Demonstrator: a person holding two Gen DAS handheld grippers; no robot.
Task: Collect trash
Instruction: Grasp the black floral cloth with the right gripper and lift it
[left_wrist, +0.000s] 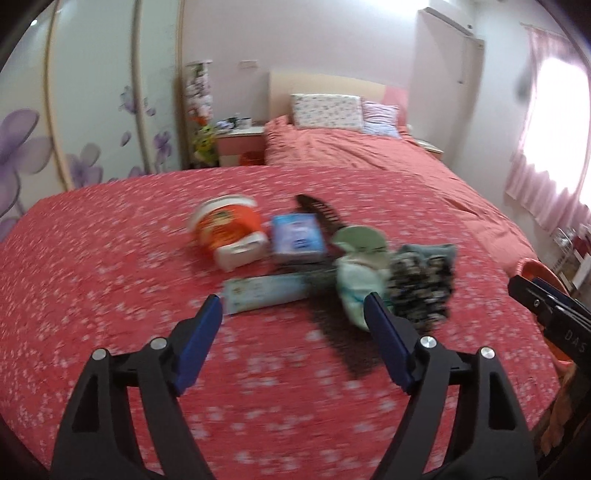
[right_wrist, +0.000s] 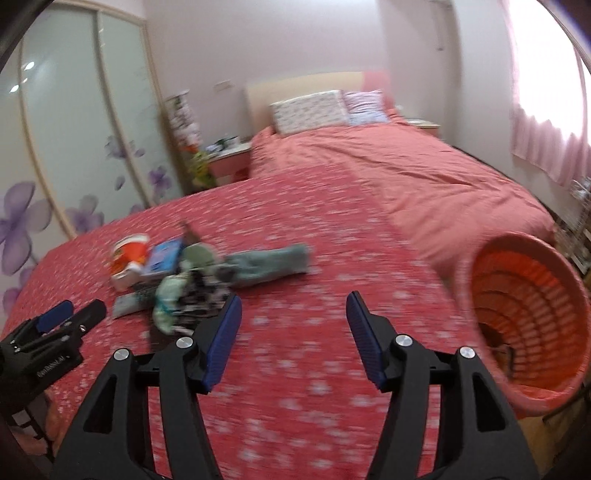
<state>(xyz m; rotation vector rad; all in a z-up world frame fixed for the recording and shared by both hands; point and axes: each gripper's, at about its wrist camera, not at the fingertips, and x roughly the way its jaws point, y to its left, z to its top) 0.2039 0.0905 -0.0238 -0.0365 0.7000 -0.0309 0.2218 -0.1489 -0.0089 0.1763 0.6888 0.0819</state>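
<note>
A: Left gripper (left_wrist: 293, 310)?
B: Jaws wide, nothing between them, aimed down at the pile (left_wrist: 325, 258) on the bed (left_wrist: 92, 258).
A: Right gripper (right_wrist: 293, 312)?
B: Also apart, empty, over bare bedspread; pile to its left, orange basket (right_wrist: 532, 317) at the bed's right edge, tipped toward us.
A: What's in the pile?
B: Orange cup (left_wrist: 227, 229), blue pack (left_wrist: 297, 236), flat carton (left_wrist: 264, 293), crumpled pale wrapper (left_wrist: 356, 291), dark patterned cloth (left_wrist: 424, 288). Blurry, can't sort all of it.
A: Tip for the pick?
B: I'd take the carton or wrapper, nearest the left fingers. Straddle one piece only, clamp it square, avoid snagging the cloth, then carry to the basket.
</note>
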